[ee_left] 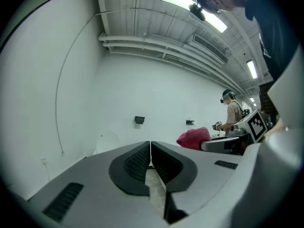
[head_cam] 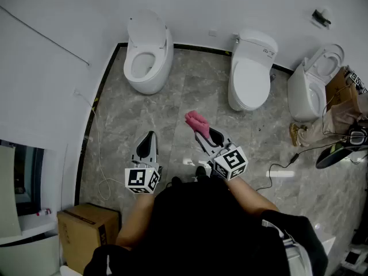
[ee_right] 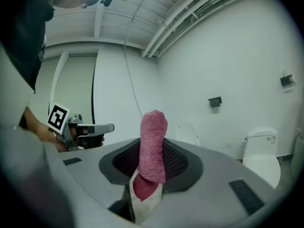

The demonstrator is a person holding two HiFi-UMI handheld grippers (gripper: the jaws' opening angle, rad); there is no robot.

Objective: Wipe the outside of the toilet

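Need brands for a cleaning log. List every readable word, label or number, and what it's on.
No readable text.
Dark marks on the closed white ceramic toilet's tank: too small to read.
Cubes on left gripper and right gripper: square patterns only.
Pink knitted cloth: no print.

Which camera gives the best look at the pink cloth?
The right gripper view: the pink terry cloth stands close and centred, clamped between that gripper's jaws. The head view shows it small, in the right gripper. The left gripper view catches only a bunched end, off to the right.
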